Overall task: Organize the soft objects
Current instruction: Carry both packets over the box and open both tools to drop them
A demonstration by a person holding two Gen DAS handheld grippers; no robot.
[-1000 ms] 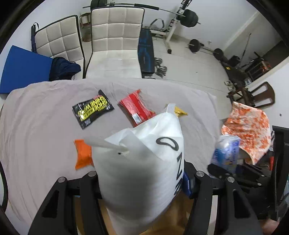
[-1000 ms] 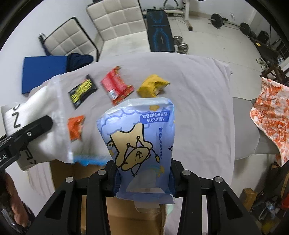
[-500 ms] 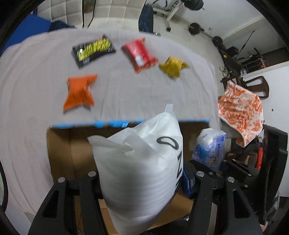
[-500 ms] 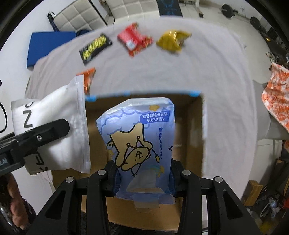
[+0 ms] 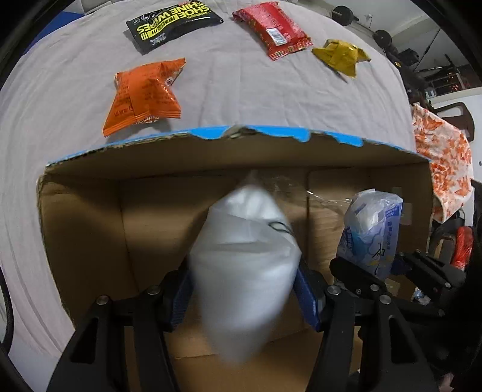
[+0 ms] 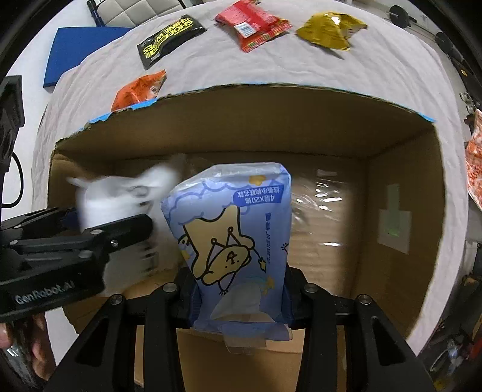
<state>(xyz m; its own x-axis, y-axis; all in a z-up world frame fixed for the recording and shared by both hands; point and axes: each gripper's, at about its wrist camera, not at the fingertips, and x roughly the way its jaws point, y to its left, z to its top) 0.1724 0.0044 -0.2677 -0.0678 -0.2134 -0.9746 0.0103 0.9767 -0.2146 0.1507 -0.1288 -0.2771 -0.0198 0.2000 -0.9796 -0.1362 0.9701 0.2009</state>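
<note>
The left gripper (image 5: 244,289) is clamped on a white foam bag (image 5: 244,265), pinched low at its sides so the limp bulk stands up ahead of the fingers. The right gripper (image 6: 239,297), just beside it, grips a blue tissue pack (image 6: 238,238) the same way. Both loads hang inside the open box (image 6: 400,187), probably for release onto its floor. Beyond the far rim, on the cloth (image 5: 60,99), lie orange (image 5: 144,93), black (image 5: 171,24), red (image 5: 272,28) and yellow (image 5: 340,55) packets, apparently next in line.
</note>
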